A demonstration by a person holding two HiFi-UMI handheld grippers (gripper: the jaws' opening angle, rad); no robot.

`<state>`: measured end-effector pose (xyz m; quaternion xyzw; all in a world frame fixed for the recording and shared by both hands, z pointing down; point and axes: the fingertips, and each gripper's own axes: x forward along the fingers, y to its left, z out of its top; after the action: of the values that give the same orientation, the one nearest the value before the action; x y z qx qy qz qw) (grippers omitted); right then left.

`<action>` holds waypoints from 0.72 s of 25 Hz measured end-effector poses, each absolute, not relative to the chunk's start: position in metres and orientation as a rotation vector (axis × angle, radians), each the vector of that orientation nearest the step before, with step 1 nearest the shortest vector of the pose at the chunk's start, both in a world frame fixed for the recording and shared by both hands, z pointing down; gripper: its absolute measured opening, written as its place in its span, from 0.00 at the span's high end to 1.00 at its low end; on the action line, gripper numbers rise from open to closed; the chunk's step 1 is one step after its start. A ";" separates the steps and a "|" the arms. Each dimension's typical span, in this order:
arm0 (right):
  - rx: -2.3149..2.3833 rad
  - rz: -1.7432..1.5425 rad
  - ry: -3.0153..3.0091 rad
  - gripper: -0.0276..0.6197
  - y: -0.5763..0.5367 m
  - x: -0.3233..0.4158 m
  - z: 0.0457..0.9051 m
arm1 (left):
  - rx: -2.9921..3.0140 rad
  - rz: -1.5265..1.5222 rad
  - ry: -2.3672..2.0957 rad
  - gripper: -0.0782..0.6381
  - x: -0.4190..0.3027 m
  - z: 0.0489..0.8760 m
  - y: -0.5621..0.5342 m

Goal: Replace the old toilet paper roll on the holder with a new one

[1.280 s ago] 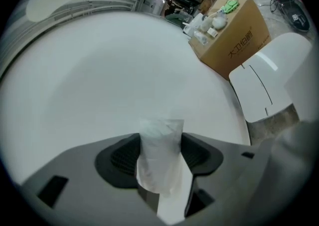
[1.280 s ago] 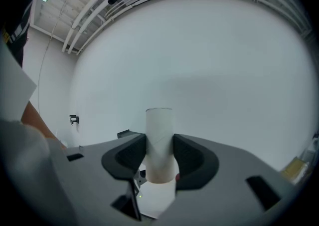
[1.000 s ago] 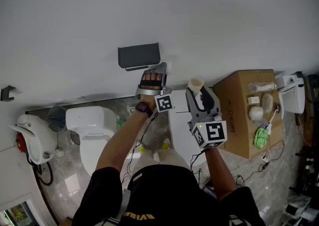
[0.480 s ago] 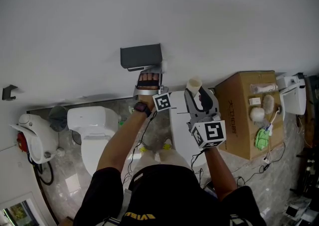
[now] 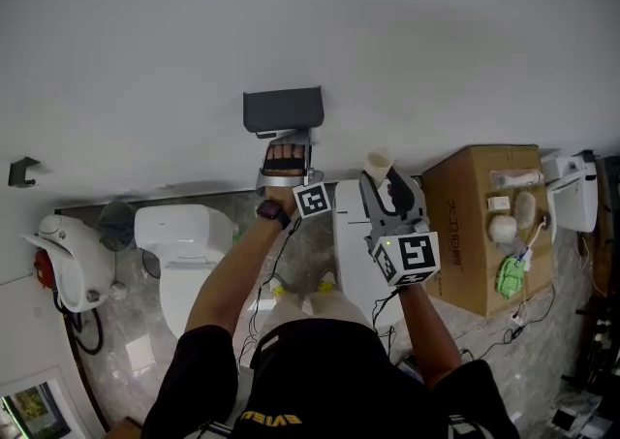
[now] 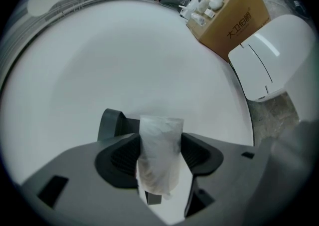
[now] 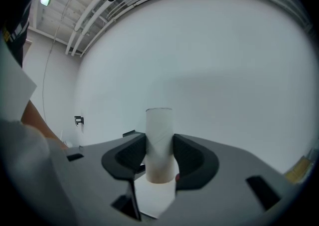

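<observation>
Holder (image 5: pixel 283 109) on wall, toilet (image 5: pixel 184 258) and cardboard box (image 5: pixel 475 234) nearby

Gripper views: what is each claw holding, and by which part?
Left claw grips a white paper roll across its sides, mid-length. Right claw grips a cardboard tube across its sides, near one end.

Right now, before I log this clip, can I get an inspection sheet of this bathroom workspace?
Surface: white wall; marbled floor.
Job's things: grey holder on the wall; wrapped roll, white; cardboard tube, bare.
Clutter: cardboard box with small items on top.
Grippers: left hand-held gripper shut on the wrapped roll, close to the holder; right hand-held gripper shut on the cardboard tube.
Cables: thin leads on the floor by the cardboard box.
Surroundings: toilet, lid down; wall hook.
</observation>
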<state>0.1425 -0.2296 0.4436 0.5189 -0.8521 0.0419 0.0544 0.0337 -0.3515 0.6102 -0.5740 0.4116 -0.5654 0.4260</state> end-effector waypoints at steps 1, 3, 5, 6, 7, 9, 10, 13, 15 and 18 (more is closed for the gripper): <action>1.571 0.129 -2.591 0.69 -0.230 0.141 0.444 | -1.432 -1.419 1.030 0.52 0.032 0.611 -0.351; 1.567 0.130 -2.596 0.69 -0.231 0.137 0.443 | -1.420 -1.428 1.030 0.52 0.025 0.611 -0.351; 1.564 0.127 -2.598 0.69 -0.232 0.132 0.442 | -1.399 -1.438 1.031 0.52 0.016 0.611 -0.352; 1.562 0.127 -2.599 0.69 -0.233 0.131 0.442 | -1.395 -1.440 1.035 0.52 0.013 0.611 -0.352; 1.559 0.128 -2.600 0.69 -0.233 0.130 0.442 | -1.392 -1.441 1.041 0.52 0.011 0.611 -0.352; 1.554 0.133 -2.602 0.69 -0.233 0.130 0.443 | -1.386 -1.444 1.058 0.52 0.008 0.609 -0.353; 1.551 0.135 -2.604 0.69 -0.233 0.130 0.444 | -1.382 -1.447 1.066 0.52 0.007 0.608 -0.353; 1.545 0.135 -2.607 0.69 -0.234 0.130 0.444 | -1.365 -1.465 1.069 0.52 0.002 0.607 -0.354; 1.544 0.134 -2.611 0.69 -0.234 0.128 0.442 | -1.371 -1.460 1.077 0.52 0.000 0.607 -0.353; 1.541 0.130 -2.613 0.69 -0.234 0.126 0.441 | -1.378 -1.477 1.070 0.52 -0.005 0.608 -0.350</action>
<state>0.1264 -0.2339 0.4406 0.5068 -0.8594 0.0427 0.0527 -0.0049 -0.3497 0.6079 -0.5486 0.4258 -0.5878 0.4150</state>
